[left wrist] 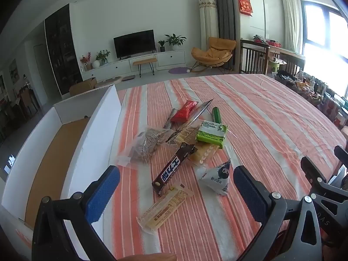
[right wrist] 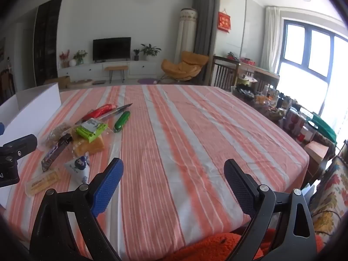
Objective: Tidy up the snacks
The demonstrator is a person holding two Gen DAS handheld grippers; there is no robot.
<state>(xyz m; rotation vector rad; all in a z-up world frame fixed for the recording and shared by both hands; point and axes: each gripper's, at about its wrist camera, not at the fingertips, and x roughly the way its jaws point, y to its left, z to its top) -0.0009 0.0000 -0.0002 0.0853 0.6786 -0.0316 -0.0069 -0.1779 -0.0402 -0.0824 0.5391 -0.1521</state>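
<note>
Several snack packets lie in a loose pile on the striped tablecloth (left wrist: 250,113): a brown chocolate bar (left wrist: 173,166), a pale yellow wafer packet (left wrist: 166,205), a white triangular packet (left wrist: 216,178), a green packet (left wrist: 212,133), a red packet (left wrist: 184,111), a green stick (left wrist: 216,114) and a clear bag of brown biscuits (left wrist: 144,146). My left gripper (left wrist: 176,188) hangs open just in front of the pile, nothing between its blue pads. My right gripper (right wrist: 173,180) is open over bare cloth; the same pile, with its chocolate bar (right wrist: 57,150) and green packet (right wrist: 91,130), lies to its left.
A white cardboard box (left wrist: 95,134) with a brown floor stands open at the table's left edge. Cluttered jars and containers (right wrist: 300,121) fill a side table on the right. A patterned chair (right wrist: 332,195) stands at the near right corner. An orange fabric (right wrist: 208,248) lies below.
</note>
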